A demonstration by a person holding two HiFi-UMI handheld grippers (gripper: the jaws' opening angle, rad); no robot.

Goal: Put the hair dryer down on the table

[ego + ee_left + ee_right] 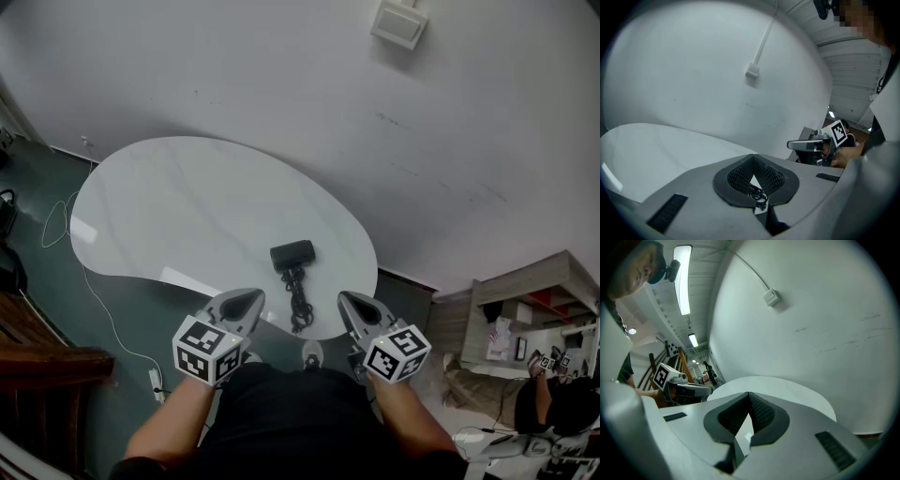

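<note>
L claw (pixel 246 301) & R claw (pixel 355 304) both closed, empty, side by side.

Left gripper (pixel 753 163) (jaws together), white table (pixel 656 150)

The left gripper (pixel 242 302) and right gripper (pixel 359 307) were grey, with black-and-white patterned cubes (pixel 208 350). The shirt (pixel 295 412), bottom middle, was black.

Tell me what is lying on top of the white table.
Only the black hair dryer and its bundled cord show on the table, near its front edge. The left gripper and right gripper cover bits of that edge; anything there is hidden.
</note>
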